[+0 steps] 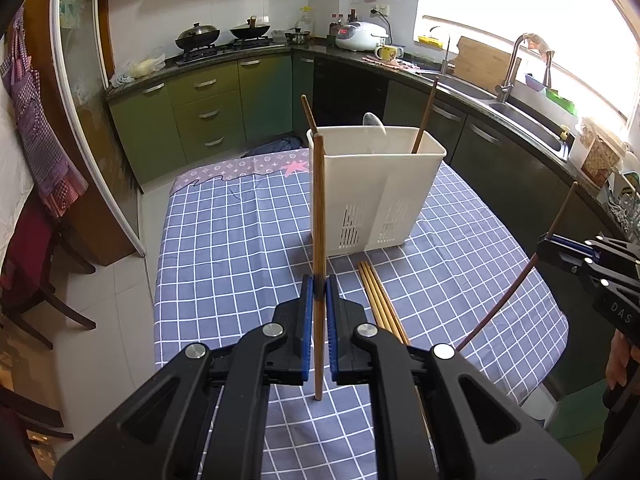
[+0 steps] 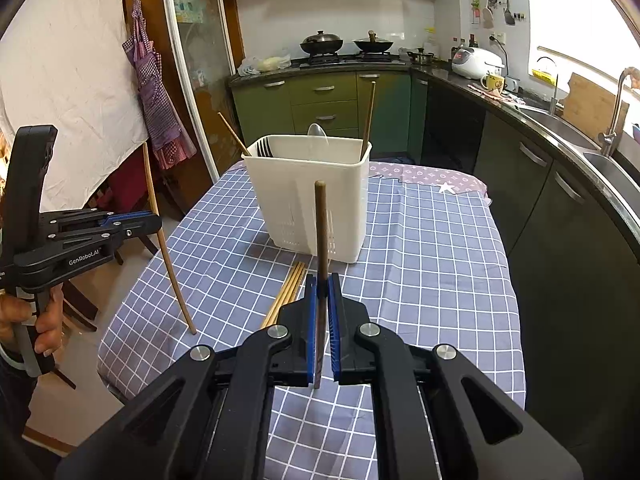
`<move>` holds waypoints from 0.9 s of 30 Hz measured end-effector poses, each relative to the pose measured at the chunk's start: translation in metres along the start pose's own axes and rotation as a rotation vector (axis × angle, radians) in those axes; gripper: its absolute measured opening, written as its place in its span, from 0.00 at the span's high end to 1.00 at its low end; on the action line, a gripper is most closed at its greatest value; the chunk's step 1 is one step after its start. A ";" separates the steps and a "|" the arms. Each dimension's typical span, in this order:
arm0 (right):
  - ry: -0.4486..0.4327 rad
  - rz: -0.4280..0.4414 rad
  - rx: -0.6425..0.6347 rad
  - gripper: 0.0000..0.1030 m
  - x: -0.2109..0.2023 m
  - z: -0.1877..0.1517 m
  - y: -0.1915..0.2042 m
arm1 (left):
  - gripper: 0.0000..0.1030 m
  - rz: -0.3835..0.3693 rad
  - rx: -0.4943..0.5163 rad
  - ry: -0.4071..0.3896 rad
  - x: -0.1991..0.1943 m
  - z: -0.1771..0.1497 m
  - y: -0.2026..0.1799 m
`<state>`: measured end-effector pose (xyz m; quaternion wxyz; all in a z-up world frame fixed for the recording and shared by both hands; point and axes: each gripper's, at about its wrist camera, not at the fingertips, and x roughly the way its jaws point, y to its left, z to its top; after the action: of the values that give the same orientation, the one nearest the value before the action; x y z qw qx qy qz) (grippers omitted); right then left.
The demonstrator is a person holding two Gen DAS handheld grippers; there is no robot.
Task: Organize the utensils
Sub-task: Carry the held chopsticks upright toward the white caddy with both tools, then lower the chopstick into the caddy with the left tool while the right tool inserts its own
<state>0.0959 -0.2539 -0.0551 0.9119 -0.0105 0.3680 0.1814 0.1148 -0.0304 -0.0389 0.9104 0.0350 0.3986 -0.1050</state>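
Left gripper point(image 1: 319, 284) clamped on a light wooden chopstick point(image 1: 318, 208), held upright at frame centre, tip overlapping the near left corner of the white utensil holder point(image 1: 372, 184). Right gripper point(image 2: 322, 286) likewise closed on a darker chopstick point(image 2: 321, 232), also upright, in front of the holder at the middle of the right wrist view. Three more pale chopsticks point(image 1: 380, 300) lying together on the checked tablecloth point(image 1: 224, 240), just below the holder and right of centre. Already standing in the holder: two chopsticks, a spoon, forks. Probably light, stiff, smooth and thin, so prone to swivelling between the pads; best pinched near mid-length, as now. Loose ones flat on soft cloth, likely awkward to lift except from one end.
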 end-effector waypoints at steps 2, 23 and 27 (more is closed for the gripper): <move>0.000 0.000 0.001 0.94 0.000 0.000 -0.001 | 0.94 0.000 0.002 0.000 0.000 0.001 -0.001; 0.002 0.023 0.012 0.94 0.001 -0.001 -0.010 | 0.94 -0.039 0.027 -0.203 -0.066 0.096 -0.024; 0.000 0.033 0.021 0.93 0.001 -0.003 -0.013 | 0.94 -0.046 0.016 -0.298 -0.074 0.134 -0.031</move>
<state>0.0994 -0.2664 -0.0592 0.9088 0.0052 0.3700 0.1926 0.1553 -0.0679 0.1072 0.9566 0.0170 0.2587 -0.1331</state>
